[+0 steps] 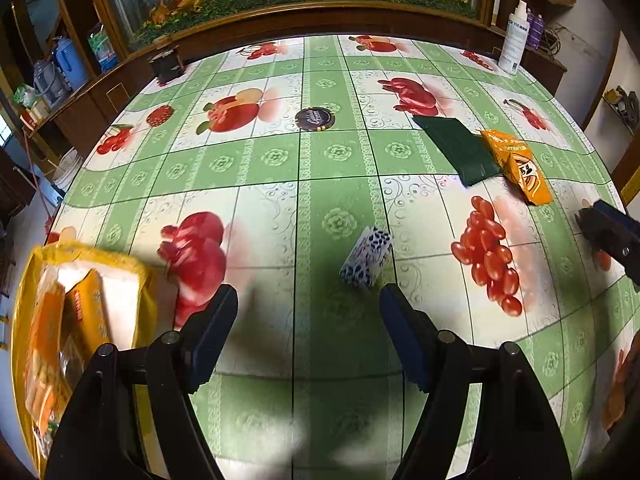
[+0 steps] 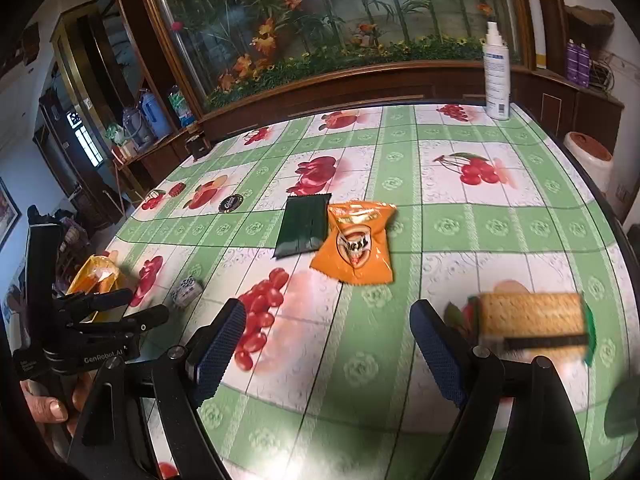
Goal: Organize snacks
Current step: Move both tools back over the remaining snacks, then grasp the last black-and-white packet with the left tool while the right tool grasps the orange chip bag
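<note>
With both our left gripper (image 1: 308, 308) and right gripper (image 2: 328, 332) spread and empty, we risk pushing the small spotted packet (image 1: 366, 257) away instead of catching it.

Stood beneath a fruit-print green checked tablecloth (image 2: 440, 236); at twelve o'clock, a wood-framed floral mural (image 2: 320, 20); at ten o'clock, dark wooden shelving (image 1: 72, 92).

Two low forward wrist views, sharing the table (image 1: 340, 152) middle.
</note>
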`<state>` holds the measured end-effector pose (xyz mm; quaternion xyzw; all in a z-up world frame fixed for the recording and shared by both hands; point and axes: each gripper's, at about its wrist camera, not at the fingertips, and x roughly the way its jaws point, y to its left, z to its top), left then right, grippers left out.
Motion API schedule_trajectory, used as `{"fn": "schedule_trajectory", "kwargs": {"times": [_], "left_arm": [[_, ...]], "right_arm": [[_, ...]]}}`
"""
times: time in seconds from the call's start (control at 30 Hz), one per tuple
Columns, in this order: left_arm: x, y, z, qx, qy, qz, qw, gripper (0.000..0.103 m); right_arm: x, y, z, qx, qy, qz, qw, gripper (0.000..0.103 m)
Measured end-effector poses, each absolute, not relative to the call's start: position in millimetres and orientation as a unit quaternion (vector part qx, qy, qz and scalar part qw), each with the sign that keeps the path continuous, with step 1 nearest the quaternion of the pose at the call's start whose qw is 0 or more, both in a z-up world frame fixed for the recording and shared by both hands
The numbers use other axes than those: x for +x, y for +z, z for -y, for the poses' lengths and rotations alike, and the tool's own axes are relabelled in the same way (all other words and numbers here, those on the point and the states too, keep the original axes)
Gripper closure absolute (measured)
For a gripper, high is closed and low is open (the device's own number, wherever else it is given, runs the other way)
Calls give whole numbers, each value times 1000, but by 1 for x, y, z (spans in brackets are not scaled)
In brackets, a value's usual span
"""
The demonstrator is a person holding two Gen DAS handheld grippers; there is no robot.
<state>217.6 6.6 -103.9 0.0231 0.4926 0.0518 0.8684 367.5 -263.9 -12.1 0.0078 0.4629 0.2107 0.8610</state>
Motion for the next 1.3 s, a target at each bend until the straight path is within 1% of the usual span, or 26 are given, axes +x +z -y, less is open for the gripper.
{"fn": "schedule_trajectory", "kwargs": {"times": [0.13,0.37,0.43,0.47,0.5,0.53,0.57,0.6,0.63,0.7,0.73,0.87,0.9,1.13,1.3], "left_arm": [[231,-112,-3,32,45,-494,867,30],[240,-115,-4,19,18,-472,881,30],[242,-116,-6,10,7,-469,883,33],[242,-116,-7,4,-1,-467,884,39],[243,-116,-8,-3,-9,-465,885,45],[242,-116,-9,-5,-11,-463,886,48],[242,-115,-8,-3,-11,-460,888,56],[243,-114,-7,-4,-15,-459,888,67],[242,-114,-7,-3,-17,-457,889,72],[242,-113,-4,2,-21,-456,890,86],[240,-113,-3,5,-22,-456,890,87],[233,-113,-5,1,-24,-458,889,87],[230,-112,-6,-4,-24,-459,888,87],[200,-100,-11,-19,-13,-460,888,87],[171,-83,-12,-19,-5,-451,892,87]], "right_arm": [[390,-25,252,-6,204,-473,857,17],[423,-48,232,-51,186,-492,849,19],[430,-56,228,-63,182,-501,844,20],[433,-60,227,-64,182,-504,842,27],[435,-63,227,-62,181,-507,841,30],[435,-62,227,-65,178,-502,844,34],[437,-62,228,-63,179,-501,844,42],[438,-62,229,-61,179,-500,845,42],[439,-62,230,-57,181,-501,845,43],[438,-61,230,-59,181,-499,846,46],[436,-60,231,-60,181,-497,847,48],[428,-52,234,-50,182,-490,851,59],[424,-49,237,-42,186,-489,851,60],[391,-23,255,27,215,-470,855,61],[363,2,258,45,232,-452,860,61]]}}
